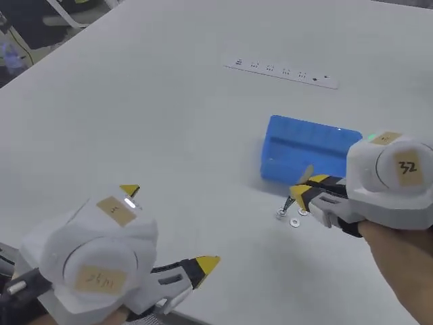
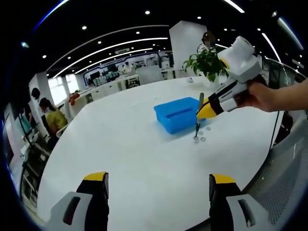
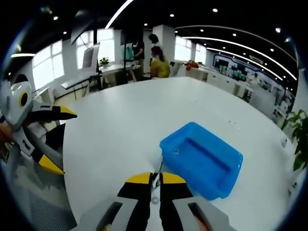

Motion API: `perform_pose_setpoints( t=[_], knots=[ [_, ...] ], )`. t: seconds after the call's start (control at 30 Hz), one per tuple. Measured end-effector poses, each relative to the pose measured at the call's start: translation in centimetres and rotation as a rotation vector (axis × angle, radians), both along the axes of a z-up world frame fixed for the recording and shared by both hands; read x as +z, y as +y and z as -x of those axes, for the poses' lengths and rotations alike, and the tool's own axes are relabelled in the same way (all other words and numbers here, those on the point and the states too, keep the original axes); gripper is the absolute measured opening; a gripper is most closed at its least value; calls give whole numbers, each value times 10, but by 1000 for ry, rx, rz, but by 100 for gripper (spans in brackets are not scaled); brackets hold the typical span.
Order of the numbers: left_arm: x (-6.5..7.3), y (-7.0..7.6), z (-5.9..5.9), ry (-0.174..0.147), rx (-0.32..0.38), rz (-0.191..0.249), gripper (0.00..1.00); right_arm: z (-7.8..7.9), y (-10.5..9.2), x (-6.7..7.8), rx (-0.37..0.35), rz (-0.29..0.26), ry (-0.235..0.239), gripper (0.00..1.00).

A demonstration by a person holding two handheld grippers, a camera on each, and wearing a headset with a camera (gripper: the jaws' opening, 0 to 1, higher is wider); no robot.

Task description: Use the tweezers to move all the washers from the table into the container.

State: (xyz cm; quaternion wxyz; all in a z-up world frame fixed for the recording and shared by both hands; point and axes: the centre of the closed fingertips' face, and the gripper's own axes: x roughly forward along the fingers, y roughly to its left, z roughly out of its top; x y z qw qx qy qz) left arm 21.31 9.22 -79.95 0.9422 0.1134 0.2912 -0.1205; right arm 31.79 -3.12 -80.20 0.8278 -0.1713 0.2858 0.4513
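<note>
Right gripper (image 1: 304,193) pressed together, pinching tweezers (image 1: 291,202), whose tips are at the washers (image 1: 295,222) on the white table (image 1: 169,122), right of center, just below the blue container (image 1: 308,145). Left gripper (image 1: 168,227) spread, lower left, holding nothing.

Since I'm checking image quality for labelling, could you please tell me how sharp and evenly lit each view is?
Head view: even, soft light, slight blur, washers tiny beside the blue container. Left gripper view: fisheye bending, ceiling lights bright, tweezers sharp. Right gripper view: same bending, its near jaws soft.

Tweezers (image 3: 157,172) near blue container (image 3: 202,159)
</note>
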Motion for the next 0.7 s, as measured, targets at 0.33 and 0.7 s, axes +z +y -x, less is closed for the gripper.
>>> perform_pose_setpoints(
  t=[0.33,0.7],
  knots=[
    [0,1,1,2,-2,-22,87,-4,-5,34,-17,-38,-65,1],
    [-1,5,0,10,18,-26,87,-20,-4,64,-31,-67,-126,1]
  ],
)
